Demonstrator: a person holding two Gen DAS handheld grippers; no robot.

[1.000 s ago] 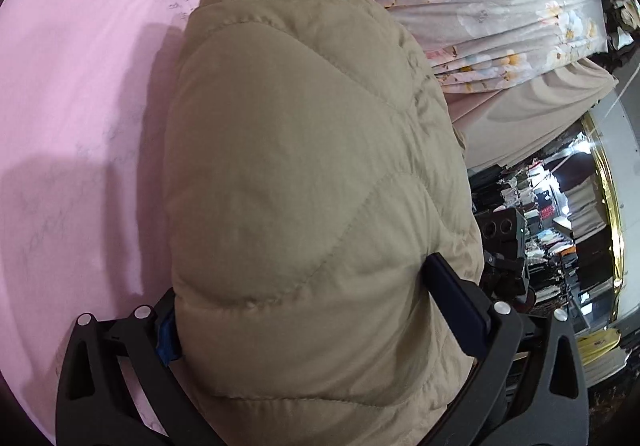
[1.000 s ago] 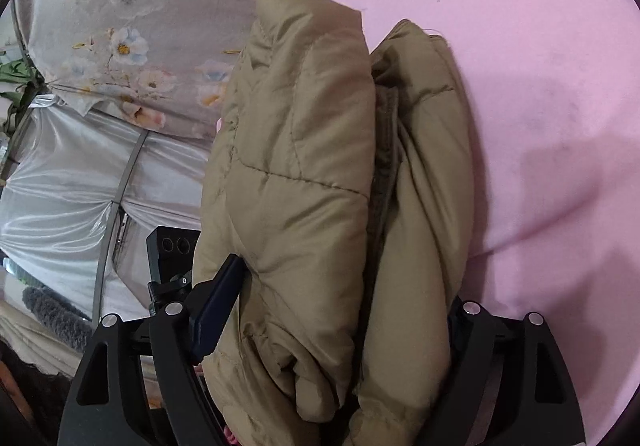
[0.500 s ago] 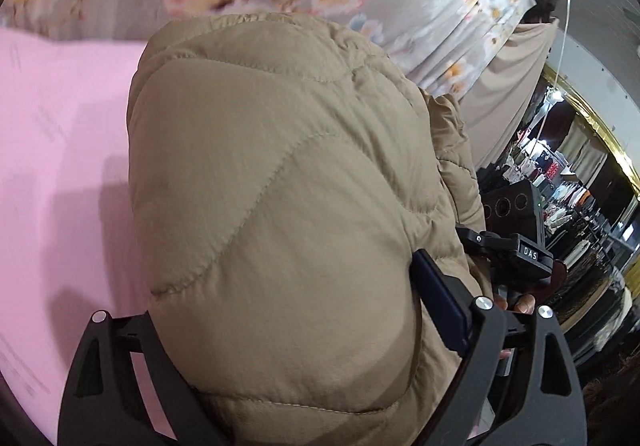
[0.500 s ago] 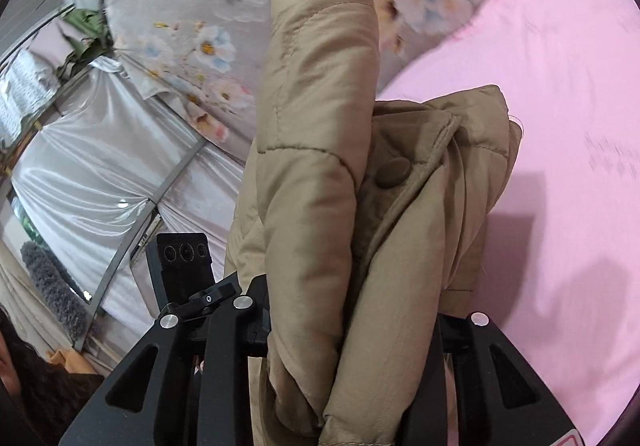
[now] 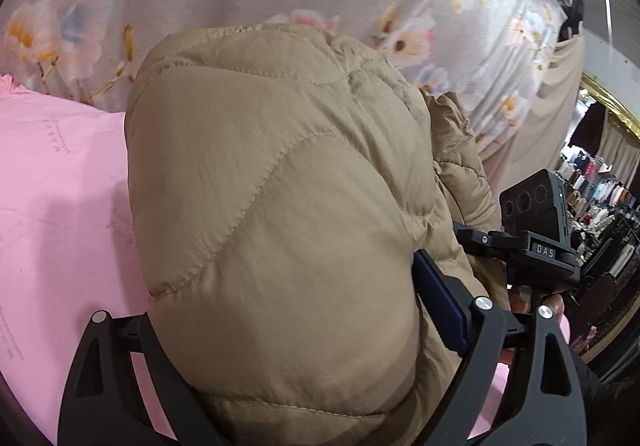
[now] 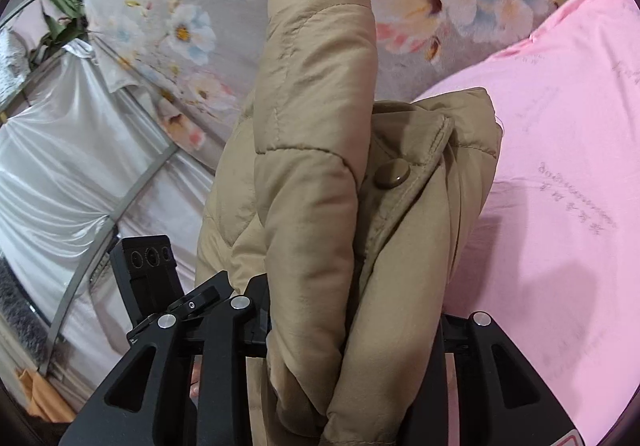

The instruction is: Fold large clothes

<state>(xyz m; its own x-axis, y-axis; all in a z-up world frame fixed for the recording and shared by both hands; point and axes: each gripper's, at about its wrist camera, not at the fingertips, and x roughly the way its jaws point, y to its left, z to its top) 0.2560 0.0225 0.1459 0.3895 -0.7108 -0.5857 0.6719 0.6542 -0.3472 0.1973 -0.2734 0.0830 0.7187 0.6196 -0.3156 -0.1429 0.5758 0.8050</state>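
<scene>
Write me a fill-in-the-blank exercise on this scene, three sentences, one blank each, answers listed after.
1. Both grippers are shut on a puffy quilted jacket whose colour is ____.
2. In the right wrist view, a round ____ shows on the jacket's folded placket, between the right gripper fingers.
3. Beside the jacket in the left gripper lies a plain sheet coloured ____.

Answers: tan; snap button; pink
</scene>
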